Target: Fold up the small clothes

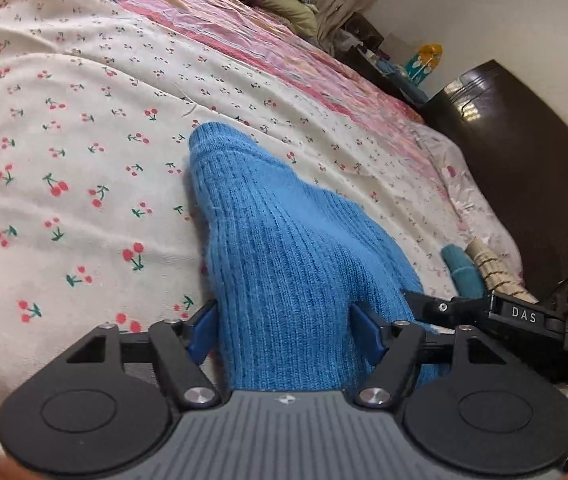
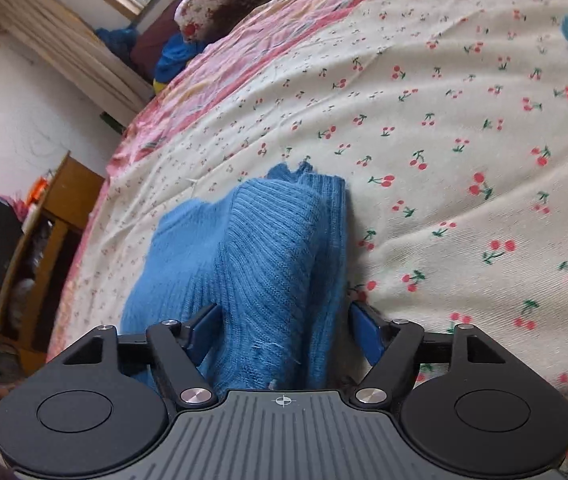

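Left tool (image 1: 284, 330) stands part open with its blue pads (image 1: 204, 330) on either side of a blue knitted garment (image 1: 284, 248). The left pad sits right at the knit's edge and the right pad looks close against it, but whether either presses cannot be told. Right tool (image 2: 284, 330) is likewise part open over the same blue garment (image 2: 276, 264); its left pad (image 2: 204, 332) is at the cloth, while the right pad stands just clear of the knit's right edge, so it grips nothing.

That garment lies bunched on a bed, on a cream sheet with red cherries (image 1: 64, 140). In the left view it runs away from the tool as a ribbed ridge ending in a rounded tip, with open sheet to the left and beyond. In the right view its far edge is ragged, and a flatter flap spreads to the left toward the bed's edge.

A pink patterned cover (image 1: 244, 40) lies across the far part of the bed. At the right of the left view, a teal cloth (image 1: 464, 276) and a striped cloth (image 1: 492, 272) lie near the bed's edge beside dark wooden furniture (image 1: 524, 160), with the other tool's black body (image 1: 524, 316) just in front. A wooden shelf (image 2: 52, 240) stands beyond the bed's left edge in the right view.
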`<state>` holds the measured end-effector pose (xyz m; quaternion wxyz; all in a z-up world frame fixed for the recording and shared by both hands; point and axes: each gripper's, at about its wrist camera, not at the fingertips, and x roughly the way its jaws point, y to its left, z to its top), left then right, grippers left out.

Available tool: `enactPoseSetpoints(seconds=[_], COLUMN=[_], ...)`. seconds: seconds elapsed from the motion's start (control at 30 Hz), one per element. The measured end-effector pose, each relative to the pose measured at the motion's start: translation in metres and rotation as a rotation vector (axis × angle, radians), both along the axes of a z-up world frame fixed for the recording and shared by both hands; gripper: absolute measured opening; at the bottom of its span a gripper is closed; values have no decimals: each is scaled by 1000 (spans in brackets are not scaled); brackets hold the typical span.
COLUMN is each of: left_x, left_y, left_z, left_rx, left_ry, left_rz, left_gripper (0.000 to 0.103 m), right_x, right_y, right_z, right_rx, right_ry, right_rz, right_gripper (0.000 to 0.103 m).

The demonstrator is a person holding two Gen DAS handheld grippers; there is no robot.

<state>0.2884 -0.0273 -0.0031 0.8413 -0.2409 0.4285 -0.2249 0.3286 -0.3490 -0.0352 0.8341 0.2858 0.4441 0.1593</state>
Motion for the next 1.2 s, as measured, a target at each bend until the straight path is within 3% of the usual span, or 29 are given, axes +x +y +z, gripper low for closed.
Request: enactPoseSetpoints(seconds=[0.07,0.17,0.27,0.37,0.43,0.47,0.53,0.67,0.73,0.87,0.9,1.03,1.2], left_x=[-7,-23,-53,-74,-80,-82,-86,-97,-97,-87,-84,-76,-82], left_y=[1,8,22,27,25,24,22,16,12,4,1,-9,-7], left_z=[5,15,23,12,5,7,17,41,43,30,26,24,27], left_rx=[7,-9,-14,34,68,67,97,219,247,257,264,293,304], left_ry=[-22,-33,-39,7,7,9,-17,-136,-161,-142,-140,-158,-163], left_rz=[-8,-23,-47,-48,-43,-29,-13,34,43,61,70,92,73], left_gripper=[61,55,54,55,58,58,58,57,57,58,58,58,59], right_x=[2,-8,-31,-57,-67,-70,-75,-86,-81,-60,-54,-40,-39], right_y=[-1,5,6,8,9,9,9,17,21,41,45,51,44], right_z=[-4,3,15,15,0,-3,3,42,53,39,33,30,30], right_rx=[82,68,130,111,40,19,5,-173,-210,-255,-268,-283,-274], right_ry=[32,9,5,21,62,64,54,-96,-147,-120,-105,-122,-102], right_rz=[26,43,81,105,80,70,43,5,26,51,47,26,24], right_gripper=[47,34,30,30,32,39,39,41,43,42,39,13,11])
